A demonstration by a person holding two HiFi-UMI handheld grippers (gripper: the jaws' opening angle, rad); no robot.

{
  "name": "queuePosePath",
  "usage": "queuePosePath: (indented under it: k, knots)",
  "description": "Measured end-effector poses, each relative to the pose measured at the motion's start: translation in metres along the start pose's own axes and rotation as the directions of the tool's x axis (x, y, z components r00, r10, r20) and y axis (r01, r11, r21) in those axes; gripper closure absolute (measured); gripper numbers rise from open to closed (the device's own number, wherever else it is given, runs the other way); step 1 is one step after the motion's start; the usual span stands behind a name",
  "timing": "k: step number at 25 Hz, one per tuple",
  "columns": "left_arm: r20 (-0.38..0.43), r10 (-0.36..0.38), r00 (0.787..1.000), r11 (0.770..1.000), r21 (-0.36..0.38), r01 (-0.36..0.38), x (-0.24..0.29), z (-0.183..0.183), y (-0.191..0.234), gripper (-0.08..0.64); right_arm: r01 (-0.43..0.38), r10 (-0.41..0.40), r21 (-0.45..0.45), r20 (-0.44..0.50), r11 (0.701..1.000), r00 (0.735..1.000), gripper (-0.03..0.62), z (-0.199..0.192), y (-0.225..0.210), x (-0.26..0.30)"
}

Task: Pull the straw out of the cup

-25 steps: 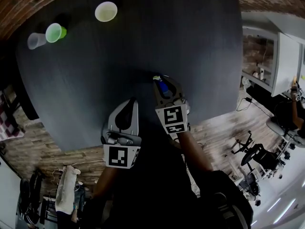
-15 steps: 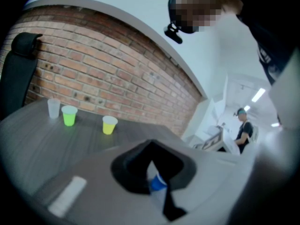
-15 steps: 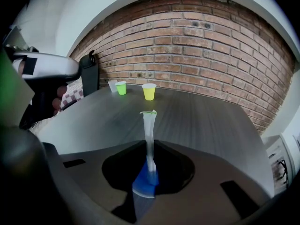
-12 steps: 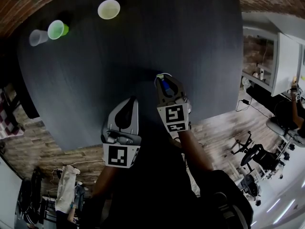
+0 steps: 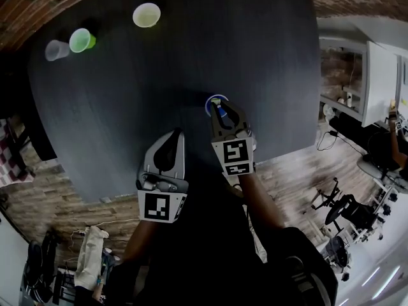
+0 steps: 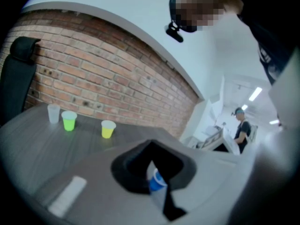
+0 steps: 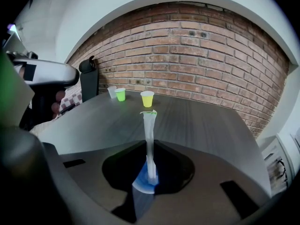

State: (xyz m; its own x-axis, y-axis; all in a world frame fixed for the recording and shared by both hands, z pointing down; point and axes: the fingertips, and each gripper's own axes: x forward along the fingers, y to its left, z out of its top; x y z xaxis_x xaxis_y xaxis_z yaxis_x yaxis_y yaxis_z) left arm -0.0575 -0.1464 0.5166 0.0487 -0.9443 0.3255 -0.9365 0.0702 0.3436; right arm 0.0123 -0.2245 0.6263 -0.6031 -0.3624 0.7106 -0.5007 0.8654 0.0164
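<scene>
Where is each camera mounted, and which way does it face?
Head view: on the person's head, facing steeply down at the table; both arms, left gripper and right gripper show.
Left gripper view: on that gripper, facing the brick wall; the person's torso at right.
Right gripper view: on that gripper, facing the wall past the straw; the left hand shows.
All three share the blue cup.

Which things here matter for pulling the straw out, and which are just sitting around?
For the job: straw, blue cup, right gripper shut on the straw.
Lying about: yellow cup, green cup, clear cup; left gripper, shut and empty.
</scene>
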Motion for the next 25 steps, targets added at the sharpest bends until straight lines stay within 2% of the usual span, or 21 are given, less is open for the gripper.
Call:
queuePosePath:
  k: [14,25]
  knots:
    - [0.085,-0.047,0.995,0.999,0.029,0.044,-0.024,0.04,-0.029,0.555,0.06,-0.058,-0.01,0.145,0.998,0.988,0.548,0.039,-0.002,-0.051]
    - [0.162,-0.094,0.982,0.991,0.112,0.076,-0.059,0.079,-0.06,0.555,0.095,-0.102,0.038,0.293,0.995,0.951,0.549,0.075,0.008,-0.12]
